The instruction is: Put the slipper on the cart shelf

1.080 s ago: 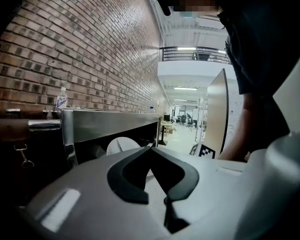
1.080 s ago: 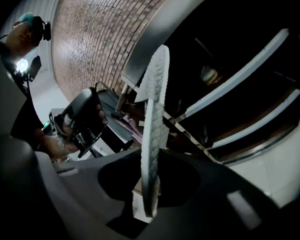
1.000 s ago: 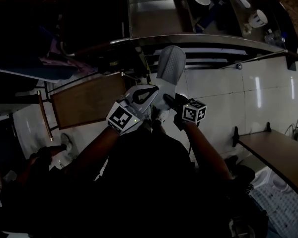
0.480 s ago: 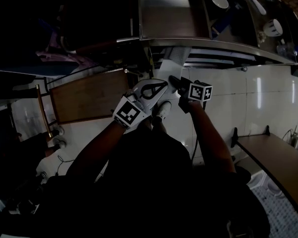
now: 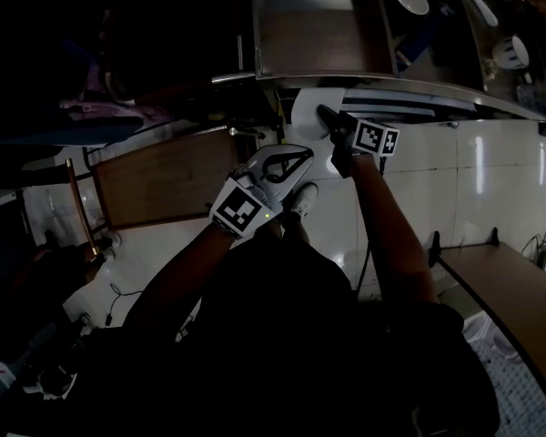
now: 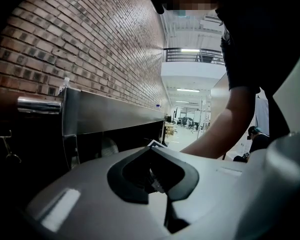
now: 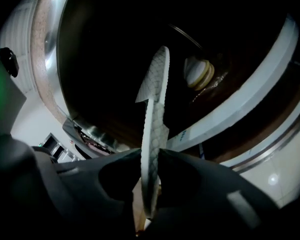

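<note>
I'm pinching the slipper (image 5: pixel 309 107) edge-on in my right gripper (image 5: pixel 331 122), right at the far cart shelf (image 5: pixel 419 98), so it's fitting under the top (image 5: pixel 314 25). Left gripper (image 5: pixel 287 164) is sitting closed and empty nearer me, out of the way.

Both arms reached forward from the body, side by side. The left arm (image 5: pixel 177 271) was bent closer in, and the left gripper (image 5: pixel 302 157) had its jaws shut together with nothing between them. The right arm (image 5: pixel 393 221) stretched farther ahead, and the right gripper (image 5: pixel 325 115) clamped a slipper (image 7: pixel 154 114) edge-on between its jaws.
</note>
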`<state>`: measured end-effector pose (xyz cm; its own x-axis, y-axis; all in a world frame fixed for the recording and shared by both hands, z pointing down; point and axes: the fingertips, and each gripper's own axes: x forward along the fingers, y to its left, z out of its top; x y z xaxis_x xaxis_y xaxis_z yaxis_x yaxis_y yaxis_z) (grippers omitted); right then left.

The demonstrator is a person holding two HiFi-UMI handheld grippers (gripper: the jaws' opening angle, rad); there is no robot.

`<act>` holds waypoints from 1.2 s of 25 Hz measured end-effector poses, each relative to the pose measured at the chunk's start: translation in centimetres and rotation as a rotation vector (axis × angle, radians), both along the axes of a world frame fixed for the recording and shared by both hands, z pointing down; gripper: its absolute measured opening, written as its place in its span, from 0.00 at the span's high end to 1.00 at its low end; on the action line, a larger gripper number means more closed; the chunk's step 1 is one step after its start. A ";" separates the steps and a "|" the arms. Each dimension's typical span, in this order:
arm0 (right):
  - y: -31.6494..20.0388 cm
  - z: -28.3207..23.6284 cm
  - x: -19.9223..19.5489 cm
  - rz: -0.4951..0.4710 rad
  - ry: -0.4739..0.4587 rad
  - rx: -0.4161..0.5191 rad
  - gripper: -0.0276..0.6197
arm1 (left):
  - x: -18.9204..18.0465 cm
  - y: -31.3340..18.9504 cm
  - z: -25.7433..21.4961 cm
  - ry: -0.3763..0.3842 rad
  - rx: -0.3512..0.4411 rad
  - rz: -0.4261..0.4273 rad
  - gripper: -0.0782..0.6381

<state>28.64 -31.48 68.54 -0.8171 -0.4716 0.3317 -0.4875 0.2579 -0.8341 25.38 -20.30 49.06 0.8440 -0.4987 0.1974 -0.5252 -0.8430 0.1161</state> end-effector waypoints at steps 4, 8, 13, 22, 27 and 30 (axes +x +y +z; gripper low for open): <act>-2.5 -0.1 -0.1 0.068 -0.031 0.003 0.85 | -0.3 0.1 0.5 -0.003 -0.010 -0.007 0.89; -4.4 -0.2 -0.3 0.115 -0.035 0.014 0.85 | -0.5 0.2 0.9 0.006 -0.024 -0.016 0.89; -6.4 -0.2 -0.4 0.137 -0.009 0.031 0.85 | -0.5 0.0 1.2 0.011 -0.031 -0.020 0.89; -9.0 -0.3 0.2 0.150 0.146 0.102 0.78 | -0.6 -0.4 1.7 0.015 -0.040 -0.037 0.89; -9.2 1.0 2.2 0.178 0.257 0.099 0.62 | -0.3 -0.6 1.8 0.015 -0.042 -0.039 0.89; -9.5 0.7 3.1 0.186 0.310 0.131 0.58 | -0.3 -0.6 1.8 0.016 -0.047 -0.041 0.89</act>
<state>31.78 -40.94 69.25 -0.5839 -0.6575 0.4762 -0.7599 0.2361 -0.6057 25.12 -20.92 50.89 0.8261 -0.5237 0.2080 -0.5573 -0.8139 0.1641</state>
